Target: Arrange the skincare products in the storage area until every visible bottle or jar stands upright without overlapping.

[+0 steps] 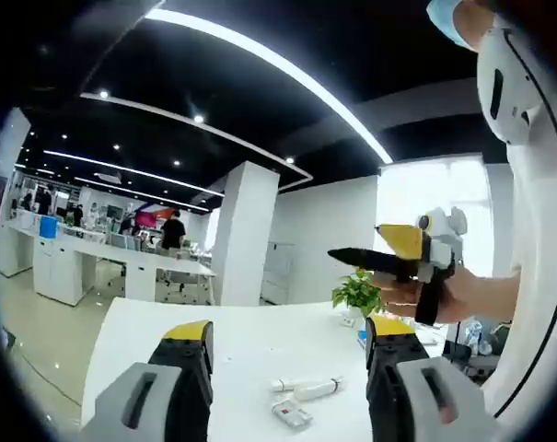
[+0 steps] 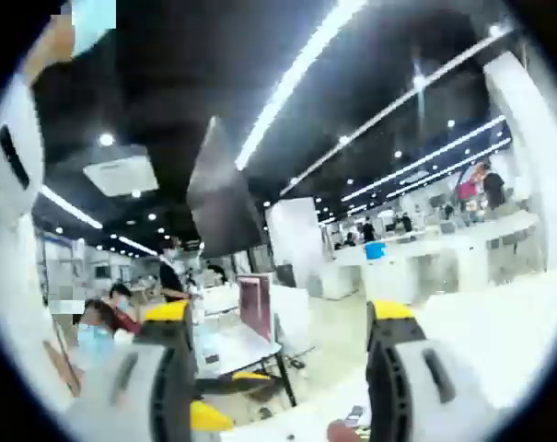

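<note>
On the white table [image 1: 232,345], two white tubes [image 1: 307,387] lie on their sides, end to end. A small flat white pack [image 1: 291,412] lies just in front of them. My left gripper [image 1: 287,328] hangs above the table with its yellow-tipped jaws wide apart and nothing between them; the tubes sit low between the jaws. A hand holds my right gripper [image 1: 388,256] up at the right, above the table, pointing left. In the right gripper view, my right gripper [image 2: 278,310] is open and empty, aimed out at the office.
A small potted plant [image 1: 356,293] stands at the table's far edge. A person in white [image 1: 527,230] is close on the right. Beyond are a white pillar [image 1: 244,235], long white desks [image 1: 94,258] and people. A desk with a dark screen [image 2: 221,198] stands in the room.
</note>
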Demonstrator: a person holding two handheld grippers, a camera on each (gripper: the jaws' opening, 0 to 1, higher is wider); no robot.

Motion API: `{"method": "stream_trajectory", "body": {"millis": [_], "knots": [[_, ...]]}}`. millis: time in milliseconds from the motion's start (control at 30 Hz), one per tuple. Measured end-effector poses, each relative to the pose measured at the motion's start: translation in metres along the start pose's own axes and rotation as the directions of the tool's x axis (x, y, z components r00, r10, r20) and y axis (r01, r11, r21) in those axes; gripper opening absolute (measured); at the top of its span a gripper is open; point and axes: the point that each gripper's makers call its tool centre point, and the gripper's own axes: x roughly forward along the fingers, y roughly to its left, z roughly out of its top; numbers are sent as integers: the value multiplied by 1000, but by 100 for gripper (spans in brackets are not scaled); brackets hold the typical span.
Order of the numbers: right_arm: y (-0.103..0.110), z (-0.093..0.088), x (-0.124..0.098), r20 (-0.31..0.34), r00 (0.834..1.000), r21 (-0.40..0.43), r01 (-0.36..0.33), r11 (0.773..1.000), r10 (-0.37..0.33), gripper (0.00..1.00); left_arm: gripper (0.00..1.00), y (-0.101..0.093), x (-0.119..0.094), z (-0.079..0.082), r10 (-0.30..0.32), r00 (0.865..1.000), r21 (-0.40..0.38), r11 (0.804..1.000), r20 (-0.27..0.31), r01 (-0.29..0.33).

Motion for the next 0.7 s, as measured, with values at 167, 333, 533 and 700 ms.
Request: {"method": "stream_trajectory", "body": {"millis": [167, 333, 533, 700], "knots": [[-39, -24, -36, -18, 998, 14, 58, 998, -58, 79, 57, -27, 27, -9, -103, 994, 91, 990, -28, 105], [-56, -20, -53, 44, 995, 57, 89, 994, -91, 84, 57, -42, 43, -9, -129, 991, 70, 989, -26, 130], [-65, -10, -65, 76, 993, -4, 95, 995, -94, 96, 64, -46, 50, 0, -97, 995, 68, 993, 0, 97], [-70, -2, -72, 84, 991, -24, 105, 994, -103, 99, 69, -44, 48, 0, -71, 997, 74, 995, 14, 70]]}}
